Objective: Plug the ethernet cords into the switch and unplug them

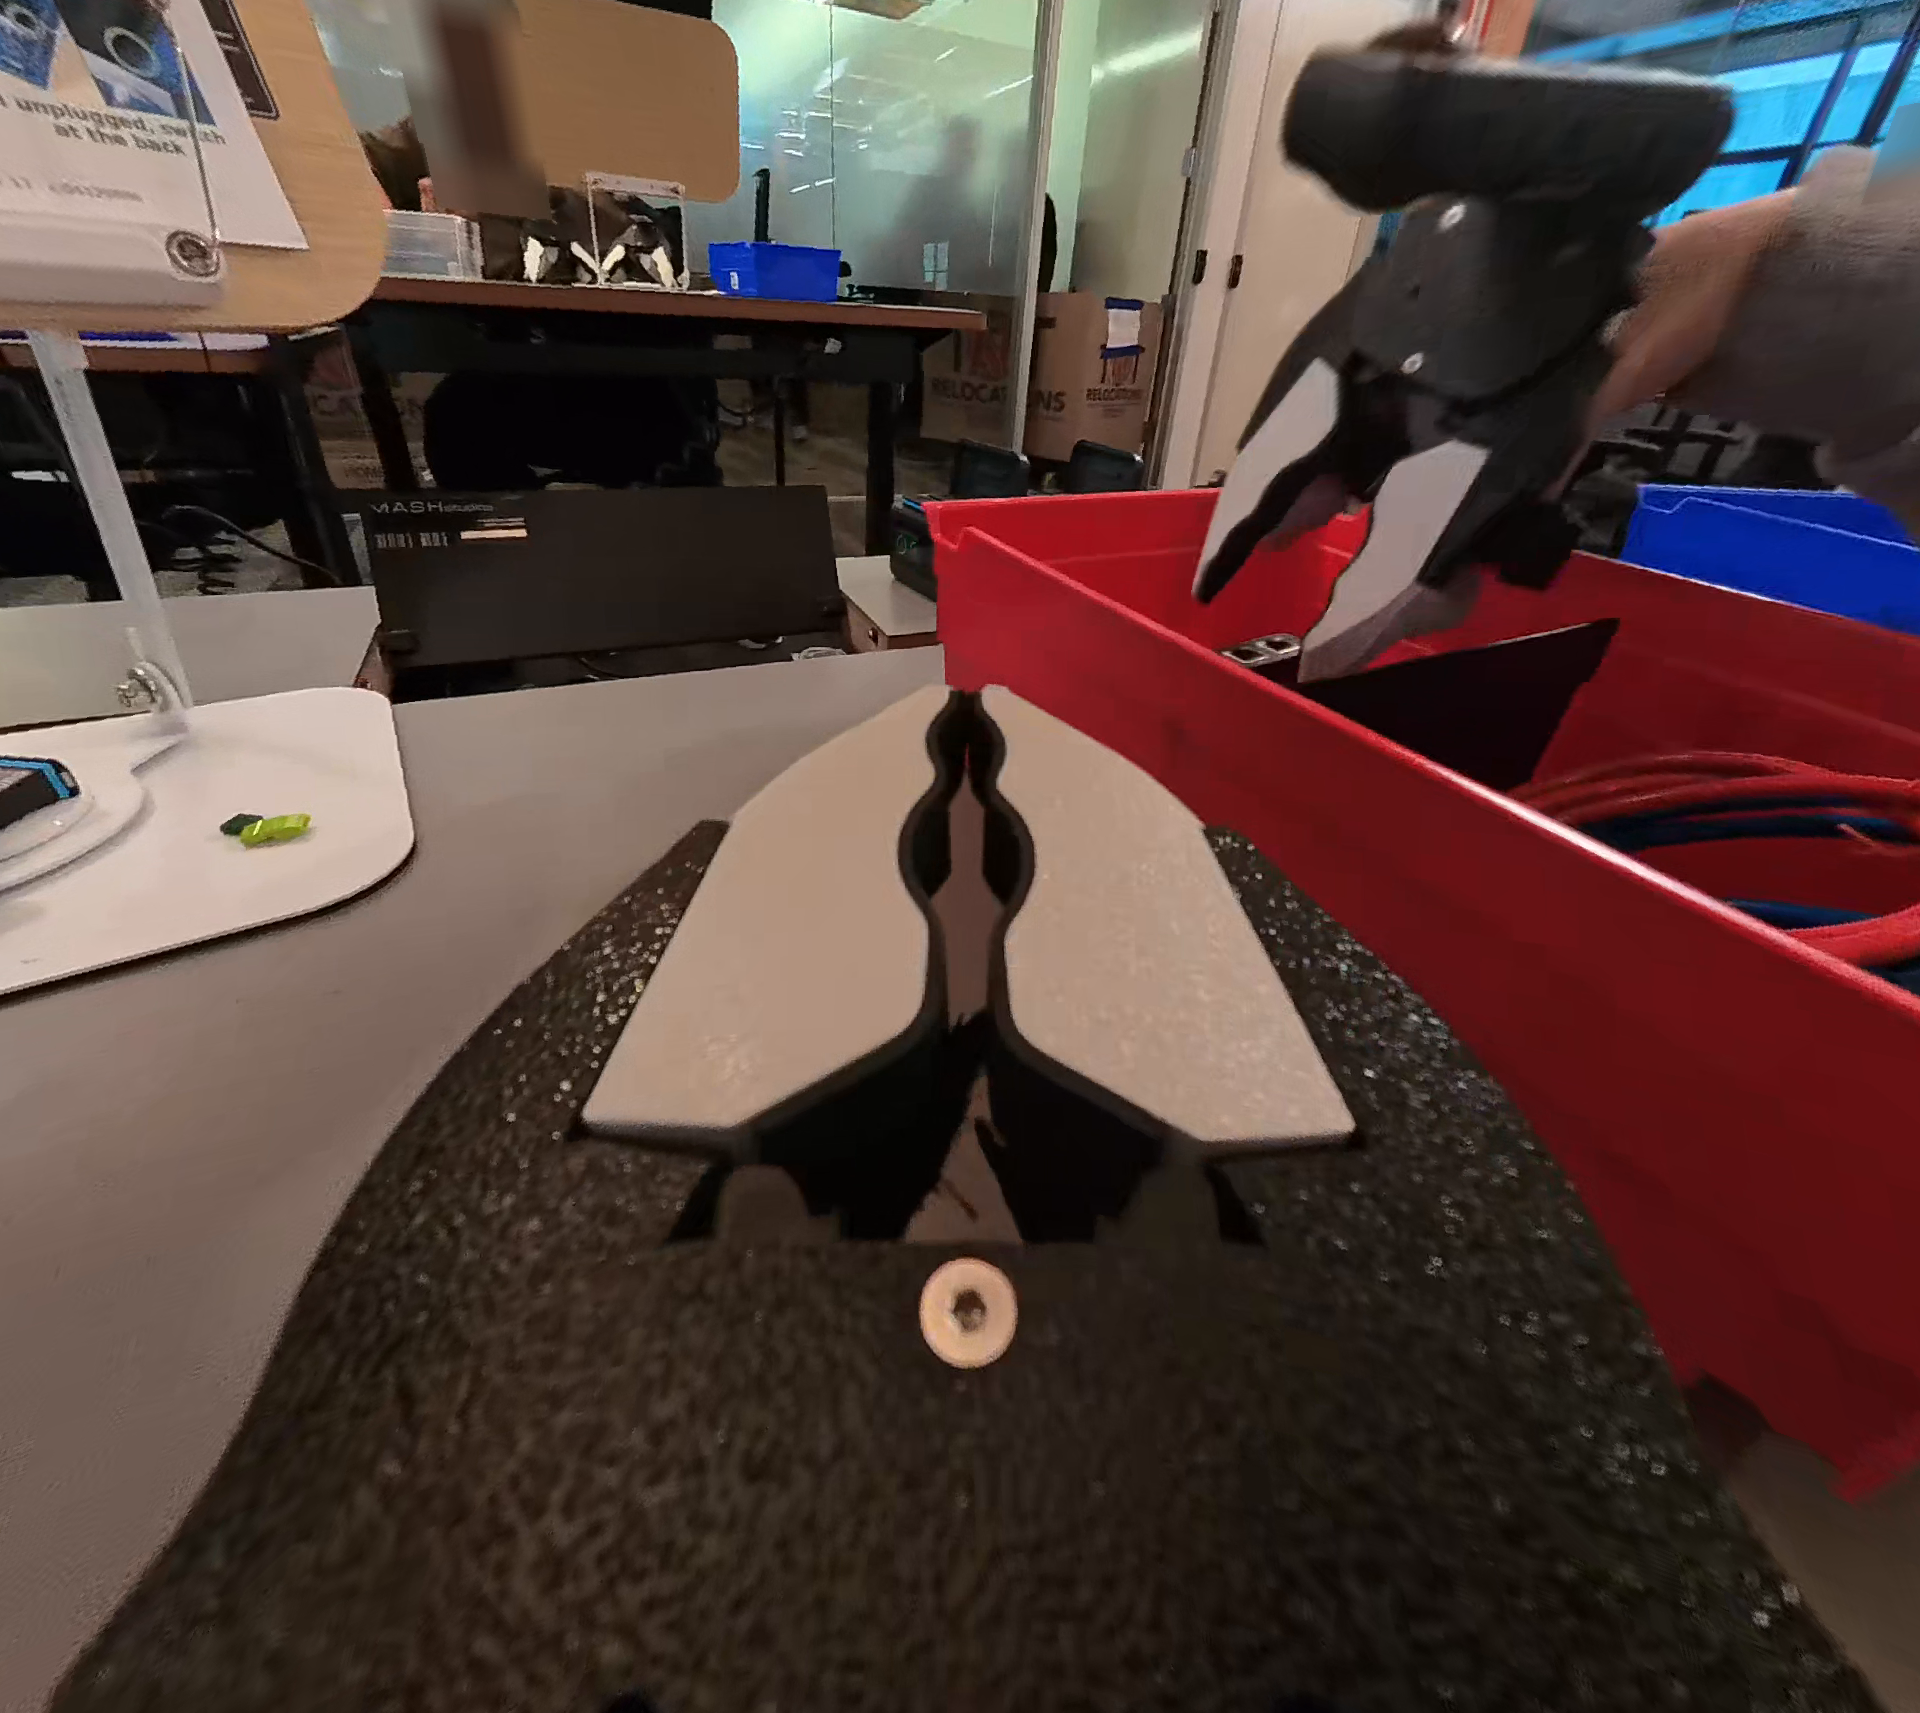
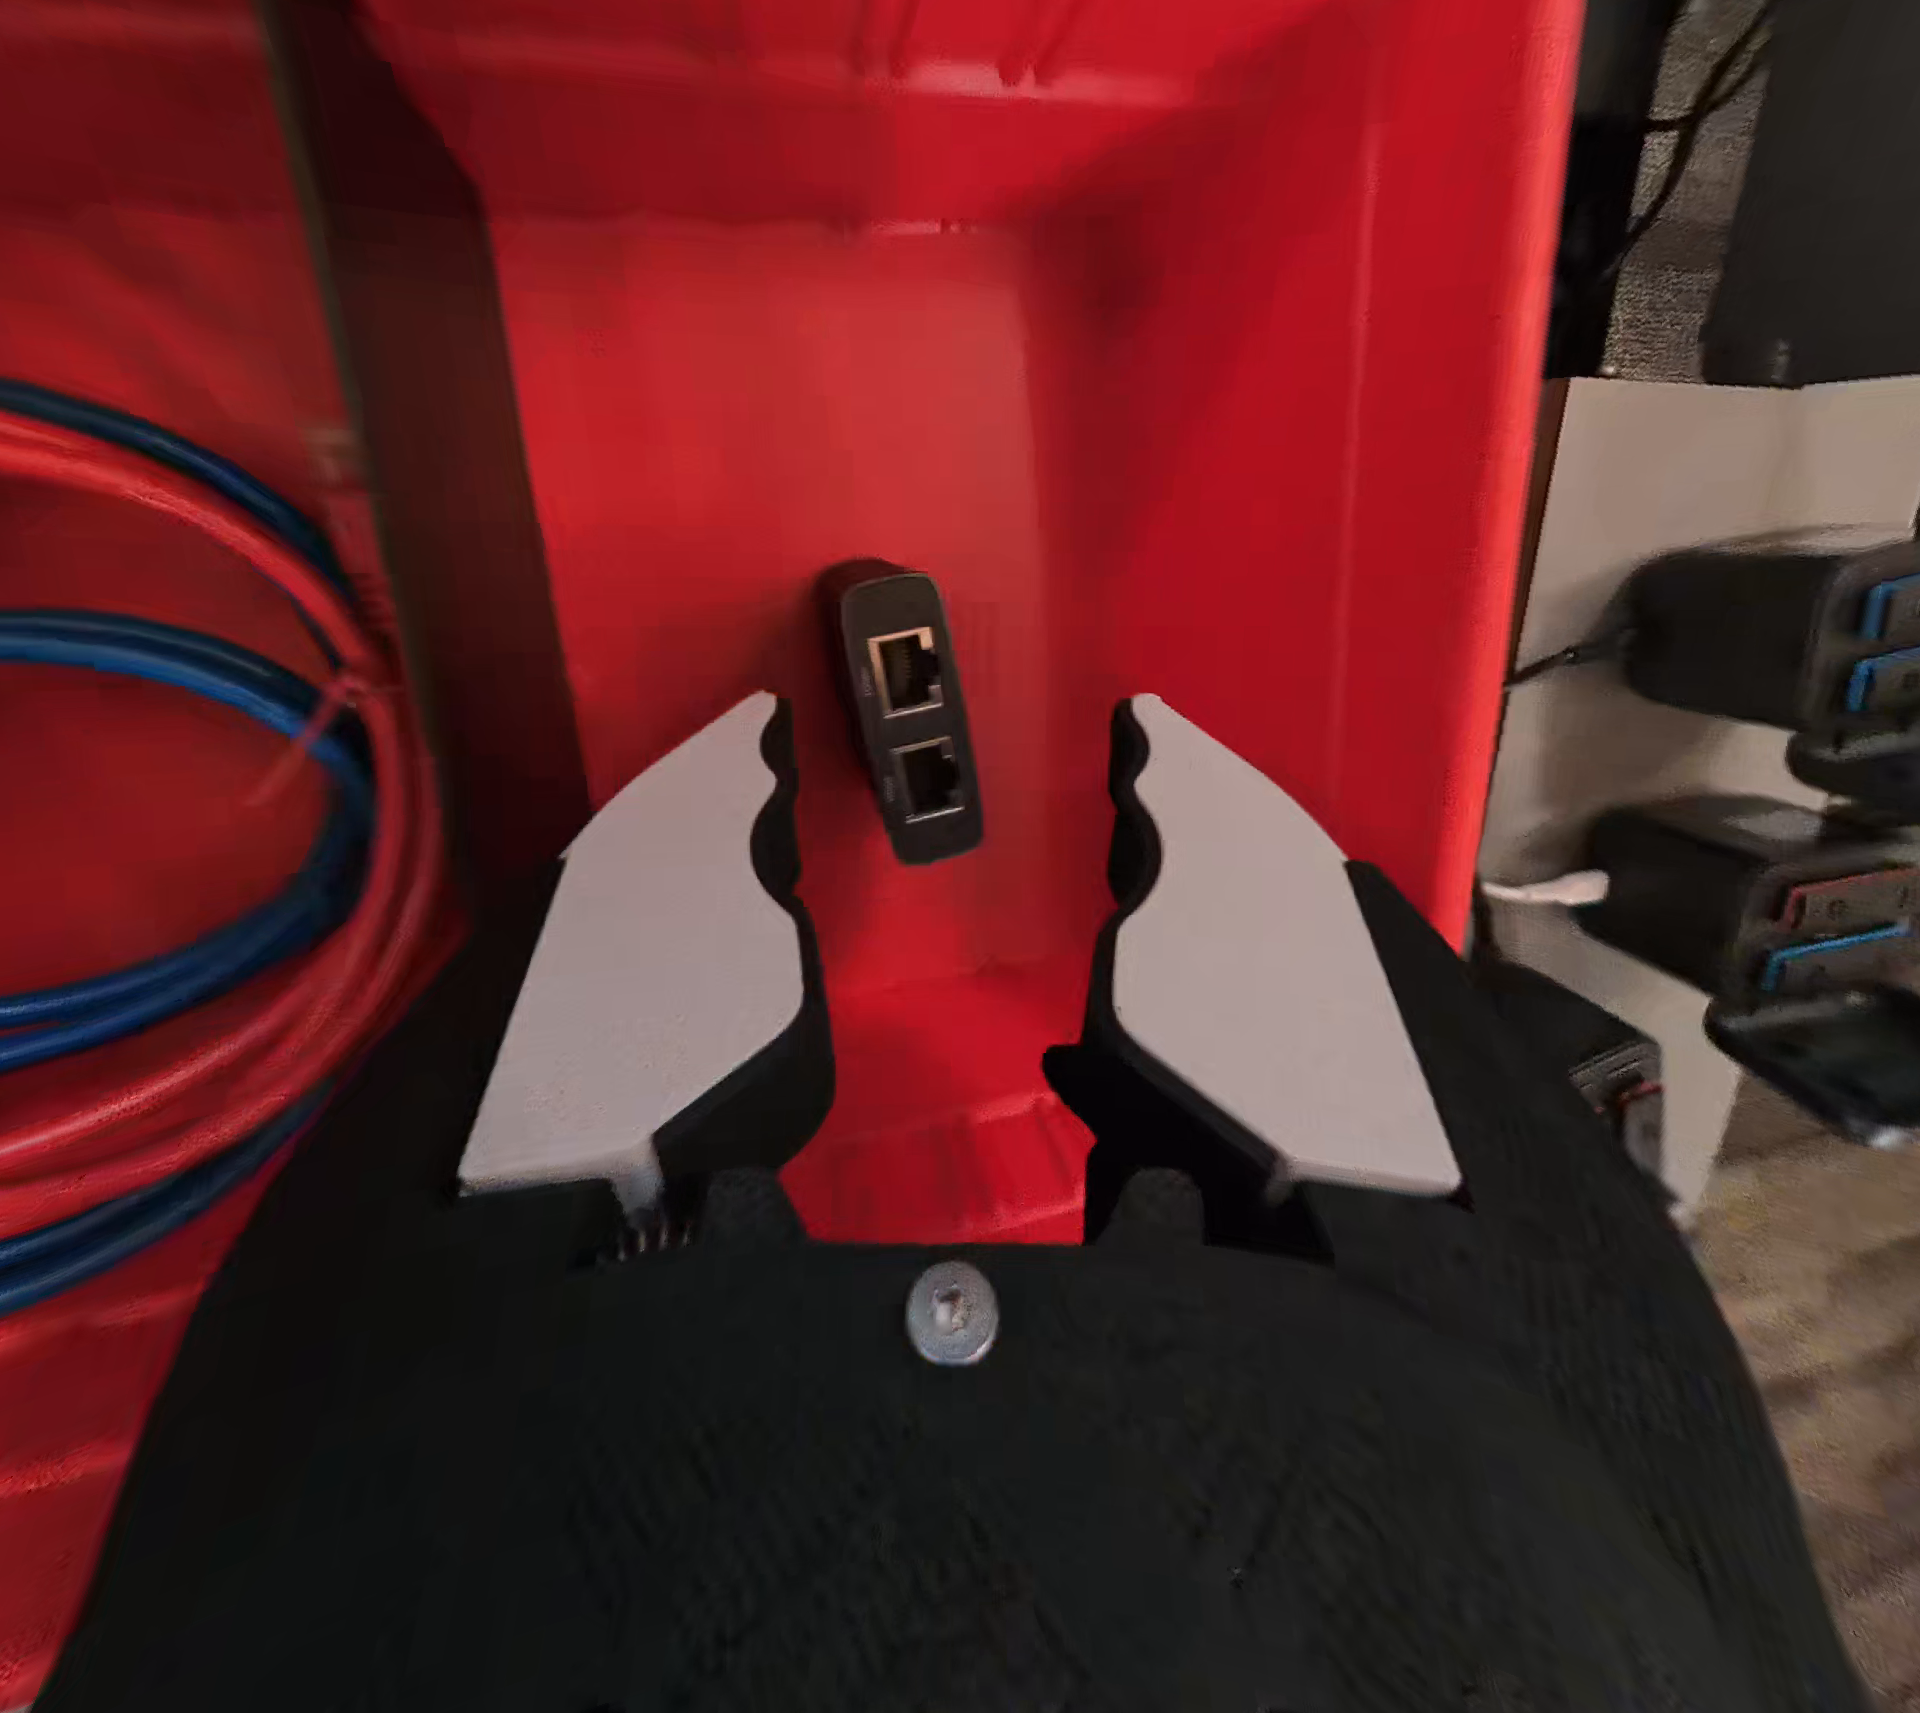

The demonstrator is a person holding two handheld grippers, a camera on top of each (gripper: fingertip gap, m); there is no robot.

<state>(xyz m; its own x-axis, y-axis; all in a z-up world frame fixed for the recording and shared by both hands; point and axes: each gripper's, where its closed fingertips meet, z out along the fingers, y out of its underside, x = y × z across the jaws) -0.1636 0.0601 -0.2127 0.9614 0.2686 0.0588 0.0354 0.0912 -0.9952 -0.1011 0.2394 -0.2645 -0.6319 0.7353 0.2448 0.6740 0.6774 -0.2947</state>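
My left gripper (image 1: 971, 707) is shut with nothing between its pads, hovering over the grey table (image 1: 582, 770) just beside the near corner of a red bin (image 1: 1351, 822). My right gripper (image 2: 948, 718) is open above the bin's compartment (image 2: 852, 375). A small black adapter with two network ports (image 2: 906, 718) stands on the red floor below and between its fingers, and the pads do not touch it. The right gripper also shows in the left wrist view (image 1: 1288, 614), open, reaching down into the bin beside the adapter's top (image 1: 1262, 649).
A black divider (image 2: 416, 375) splits the bin; coiled red and blue cables (image 2: 208, 780) lie in the other part. A white stand base (image 1: 208, 822) with small green pieces (image 1: 268, 826) sits left. A black box (image 1: 603, 572) stands behind. Black devices (image 2: 1787, 728) lie right of the bin. There is about 20 cm between the tips of the two grippers.
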